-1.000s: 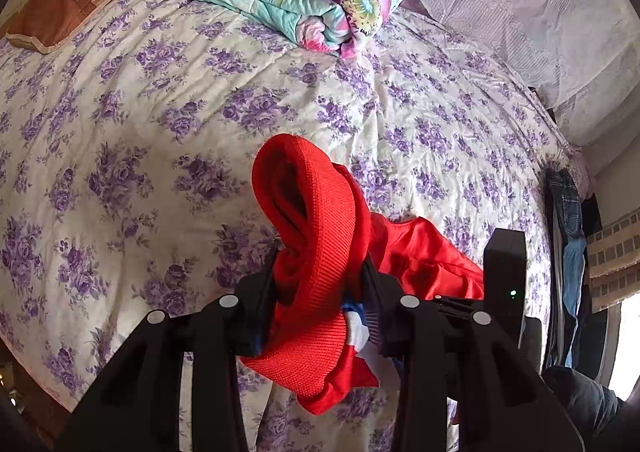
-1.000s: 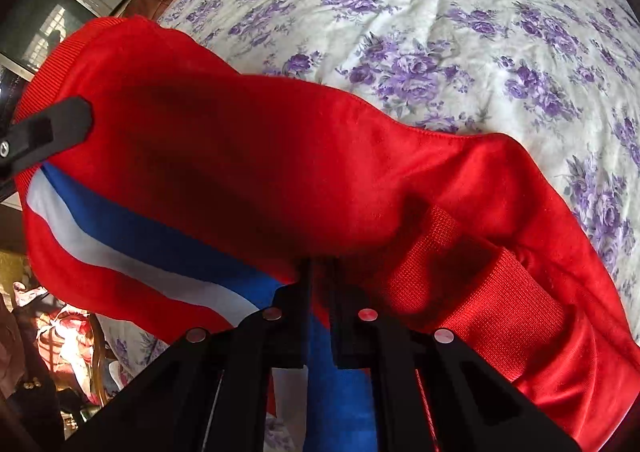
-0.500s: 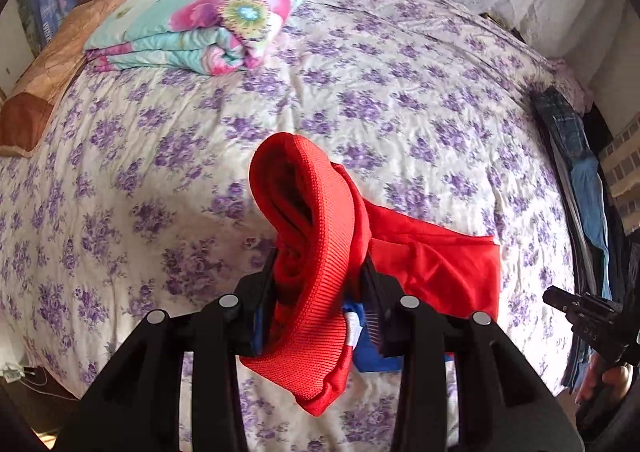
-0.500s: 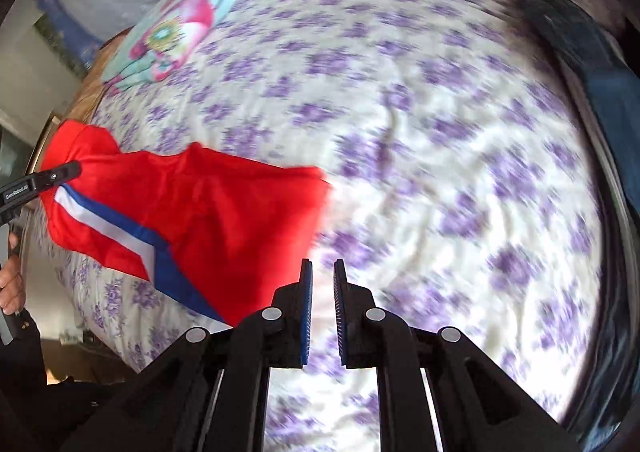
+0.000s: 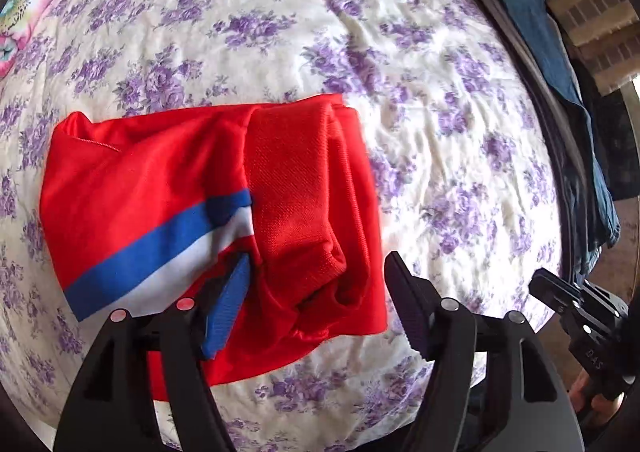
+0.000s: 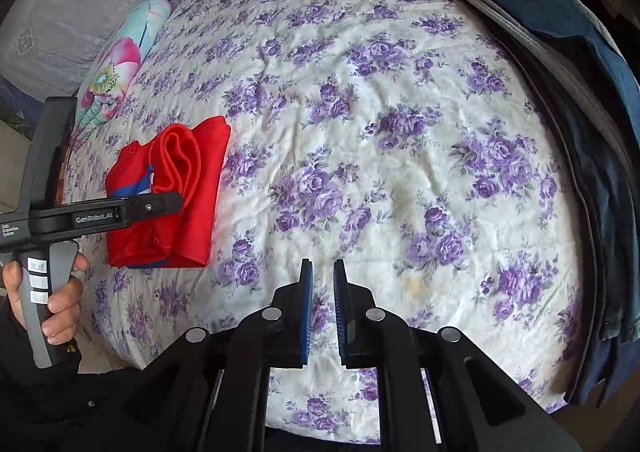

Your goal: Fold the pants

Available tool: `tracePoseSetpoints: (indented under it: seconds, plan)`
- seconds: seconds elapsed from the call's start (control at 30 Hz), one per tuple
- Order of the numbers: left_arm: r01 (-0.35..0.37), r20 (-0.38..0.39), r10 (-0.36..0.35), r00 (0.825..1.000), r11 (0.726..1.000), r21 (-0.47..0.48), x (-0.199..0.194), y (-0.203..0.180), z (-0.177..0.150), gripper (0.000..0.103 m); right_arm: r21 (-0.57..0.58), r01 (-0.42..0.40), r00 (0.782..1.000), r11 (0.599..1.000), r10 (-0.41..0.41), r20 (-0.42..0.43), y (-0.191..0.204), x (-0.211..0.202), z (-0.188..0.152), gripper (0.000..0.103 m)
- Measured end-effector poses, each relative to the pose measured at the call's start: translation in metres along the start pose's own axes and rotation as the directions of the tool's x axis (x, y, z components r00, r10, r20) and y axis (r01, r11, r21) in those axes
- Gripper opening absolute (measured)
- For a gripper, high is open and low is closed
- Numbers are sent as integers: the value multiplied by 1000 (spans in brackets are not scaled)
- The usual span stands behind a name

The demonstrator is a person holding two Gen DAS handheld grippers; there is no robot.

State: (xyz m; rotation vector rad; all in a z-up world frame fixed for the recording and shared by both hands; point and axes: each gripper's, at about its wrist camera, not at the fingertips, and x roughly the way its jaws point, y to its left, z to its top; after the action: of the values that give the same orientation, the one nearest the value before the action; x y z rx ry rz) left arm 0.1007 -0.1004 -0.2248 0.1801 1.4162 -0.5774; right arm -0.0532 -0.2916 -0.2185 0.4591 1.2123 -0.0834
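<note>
Since the earlier frames the left tongs (image 5: 316,288) had let go of the pants (image 5: 208,204), which had dropped from the air onto the bed (image 5: 420,100); the right tongs (image 6: 322,292) had drawn well away from them.

The bed, under a white cover with purple flowers, filled the view ahead of both tongs. Dark jeans (image 6: 560,64) lay stacked along its edge, far to the right of the right tongs. A floral quilt (image 6: 120,64) sat folded at the far left, beyond the pants.

The pants, red with a blue and white stripe, lay in a folded bundle on the cover, just ahead of the left tongs and partly between their fingers. The ribbed waistband (image 5: 296,192) lay doubled over on top of the bundle. From the right wrist the pants (image 6: 180,188) sat well off to the left, apart from the right tongs.

The left tongs stood wide, holding nothing, with the left finger (image 5: 228,304) over the cloth; whether it touched could not be told. The right tongs stood narrow, a slim gap between the pads (image 6: 306,312), empty above bare cover. A hand (image 6: 48,292) held the left tongs' grip at the left edge.
</note>
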Motion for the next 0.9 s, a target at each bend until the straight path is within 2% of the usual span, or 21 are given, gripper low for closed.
tracePoseSetpoints:
  seconds: [0.07, 0.1, 0.2, 0.27, 0.33, 0.37, 0.43, 0.47, 0.53, 0.6, 0.67, 0.73, 0.77, 0.83, 0.9]
  plan:
    - [60, 60, -59, 996, 998, -9, -30, 7, -10, 66, -27, -5, 1000, 1000, 5, 3, 7, -1, 3, 12]
    - [68, 95, -65, 993, 997, -26, -46, 16, -15, 66, -46, -10, 1000, 999, 11, 6, 13, -2, 6, 12]
    - [55, 193, -33, 981, 992, -113, -88, 56, -31, 66, -133, -64, 998, 989, 65, 3, 45, -2, 20, 12]
    - [38, 215, 4, 977, 981, -192, -98, 87, -36, 65, -225, -96, 995, 970, 97, -4, 76, 0, 33, 12]
    - [37, 202, 17, 979, 965, -258, -94, 113, -41, 56, -302, -146, 989, 942, 147, -19, 110, 6, 46, 12]
    - [56, 189, -2, 982, 958, -282, -88, 121, -44, 47, -326, -189, 982, 926, 189, -31, 126, 10, 52, 12]
    - [84, 176, -30, 984, 947, -310, -76, 130, -50, 37, -375, -237, 971, 896, 234, -54, 156, 21, 62, 12]
    - [84, 165, -33, 986, 947, -310, -70, 129, -52, 29, -399, -238, 970, 886, 234, -58, 168, 27, 65, 12]
    - [91, 139, -50, 989, 947, -309, -54, 126, -57, 23, -425, -224, 974, 877, 210, -80, 182, 43, 68, 12]
    - [80, 121, -46, 992, 951, -299, -39, 122, -60, 22, -424, -158, 985, 892, 113, -131, 183, 65, 66, 11]
    - [46, 92, -20, 996, 957, -286, -21, 121, -61, 22, -387, -101, 976, 916, 15, -218, 167, 93, 59, 8]
    - [61, 62, -44, 997, 945, -320, -3, 131, -64, 17, -342, -109, 967, 933, 20, -253, 156, 99, 58, 7]
    - [73, 67, -54, 996, 940, -334, -2, 135, -66, 15, -358, -106, 965, 928, 8, -264, 160, 96, 61, 7]
    - [89, 89, -62, 994, 939, -332, -11, 136, -69, 15, -423, -101, 969, 901, -7, -247, 180, 83, 69, 12]
    - [77, 107, -45, 993, 943, -323, -22, 137, -73, 15, -483, -129, 979, 866, 34, -200, 206, 69, 83, 12]
